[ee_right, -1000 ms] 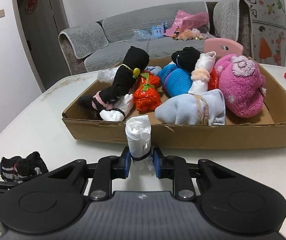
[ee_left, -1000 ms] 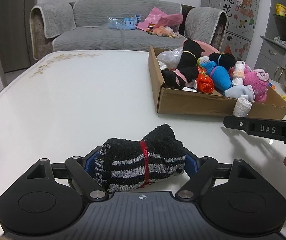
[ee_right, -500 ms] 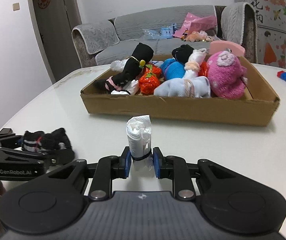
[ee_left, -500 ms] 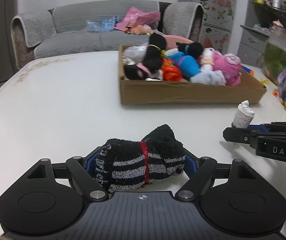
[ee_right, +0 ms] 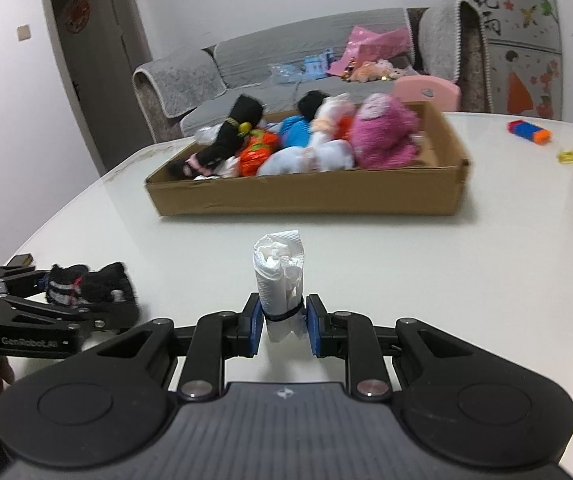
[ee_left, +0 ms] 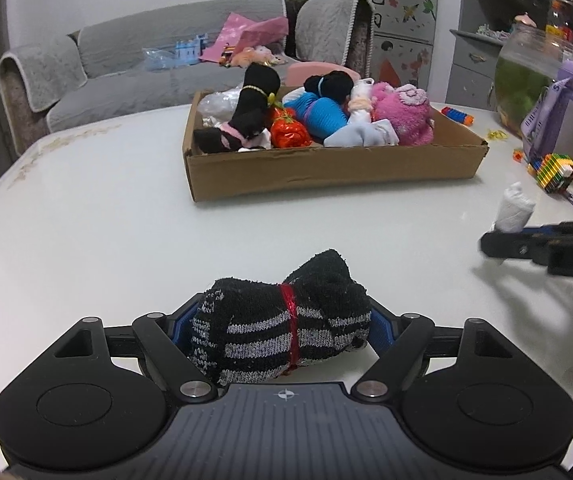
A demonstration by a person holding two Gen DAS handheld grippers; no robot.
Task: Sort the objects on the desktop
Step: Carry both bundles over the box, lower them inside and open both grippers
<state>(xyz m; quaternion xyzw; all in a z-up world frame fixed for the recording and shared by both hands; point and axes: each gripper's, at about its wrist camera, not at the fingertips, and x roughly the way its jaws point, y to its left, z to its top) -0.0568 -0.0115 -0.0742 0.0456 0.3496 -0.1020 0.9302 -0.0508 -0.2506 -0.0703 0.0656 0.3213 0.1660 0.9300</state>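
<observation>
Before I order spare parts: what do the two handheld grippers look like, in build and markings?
Both are matte black plastic. The left gripper and the right gripper each have a ribbed grey-black centre deck with a small crosshair mark, two round black discs, angular linkage arms with silver pivot screws, and blue pads on the fingers. From the side, the left one reads "GenRobot.AI", the right one "DAS". No cables show.

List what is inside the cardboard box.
The cardboard box holds a black sock bundle, an orange bundle, a blue roll, a pale bundle and a pink plush. Anything beneath them is covered.
</observation>
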